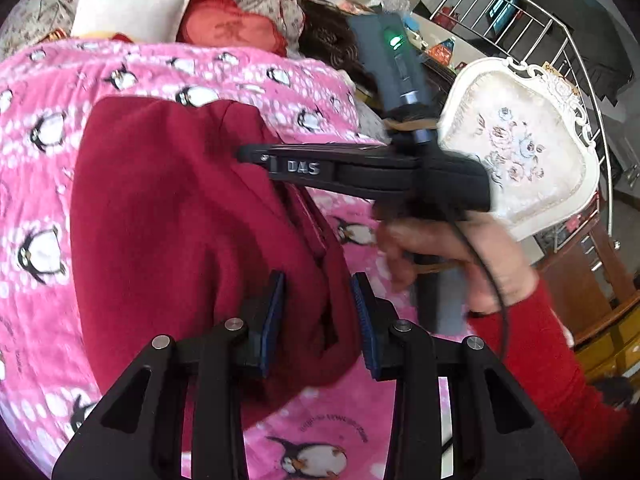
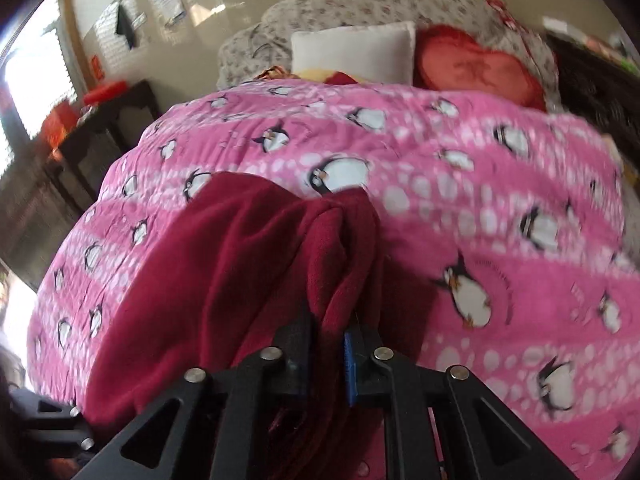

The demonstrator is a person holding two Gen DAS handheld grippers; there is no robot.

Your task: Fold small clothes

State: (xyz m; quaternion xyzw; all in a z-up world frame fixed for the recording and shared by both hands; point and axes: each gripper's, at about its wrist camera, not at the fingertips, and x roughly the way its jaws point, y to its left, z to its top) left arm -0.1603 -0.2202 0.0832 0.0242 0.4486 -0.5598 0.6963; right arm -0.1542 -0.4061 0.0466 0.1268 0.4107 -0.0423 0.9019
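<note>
A dark red fleece garment (image 1: 168, 216) lies bunched on a pink penguin blanket (image 1: 36, 168). My left gripper (image 1: 320, 320) is open, its blue pads on either side of the garment's near edge with a gap. The right gripper shows in the left wrist view (image 1: 256, 158), held by a hand in a red sleeve, its tip against a raised fold. In the right wrist view my right gripper (image 2: 328, 344) is shut on a pinched fold of the garment (image 2: 240, 264), which drapes down to the left over the blanket (image 2: 480, 184).
A white pillow (image 2: 352, 52), a red heart-shaped cushion (image 2: 476, 66) and a floral quilt (image 2: 360, 0) lie at the bed's head. A white ornate chair (image 1: 520, 144) stands right of the bed, with a metal railing (image 1: 532, 28) behind. A dark cabinet (image 2: 92, 152) stands at the left.
</note>
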